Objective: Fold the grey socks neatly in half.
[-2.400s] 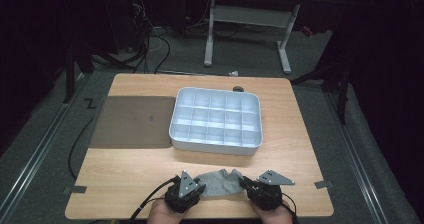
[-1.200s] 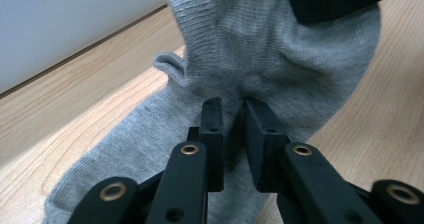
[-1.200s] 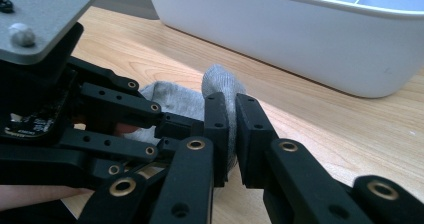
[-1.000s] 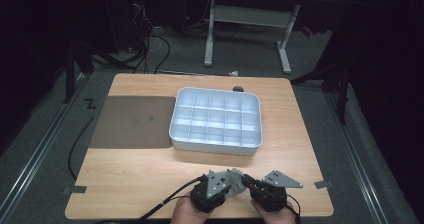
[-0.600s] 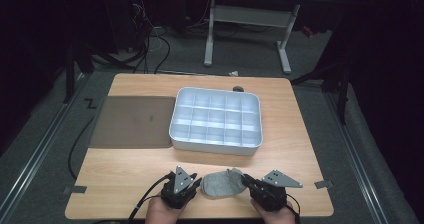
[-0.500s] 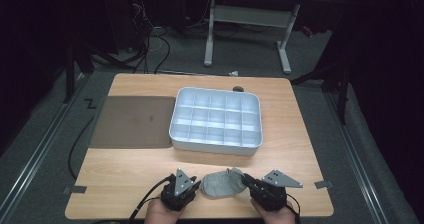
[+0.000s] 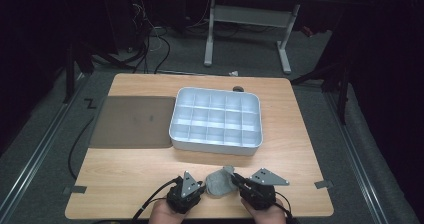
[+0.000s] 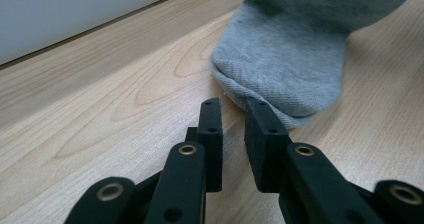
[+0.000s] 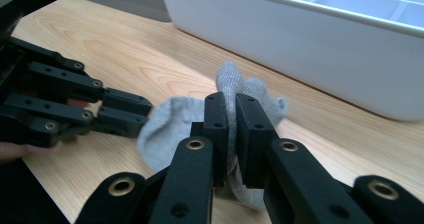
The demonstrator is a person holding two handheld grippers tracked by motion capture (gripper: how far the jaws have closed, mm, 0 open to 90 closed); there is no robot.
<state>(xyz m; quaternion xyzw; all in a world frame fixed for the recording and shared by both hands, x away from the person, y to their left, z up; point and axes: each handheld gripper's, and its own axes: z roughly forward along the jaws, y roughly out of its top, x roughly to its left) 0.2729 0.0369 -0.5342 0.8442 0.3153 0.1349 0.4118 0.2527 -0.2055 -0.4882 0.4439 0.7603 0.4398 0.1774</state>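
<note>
The right gripper (image 9: 230,109) pinches the grey sock (image 9: 170,119), whose rounded end lies just ahead of the left gripper (image 8: 232,106), its jaws closing in, nothing between them.

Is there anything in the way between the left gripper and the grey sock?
Nothing visible: the left gripper sits right at the edge of the sock, only bare table around it.
</note>
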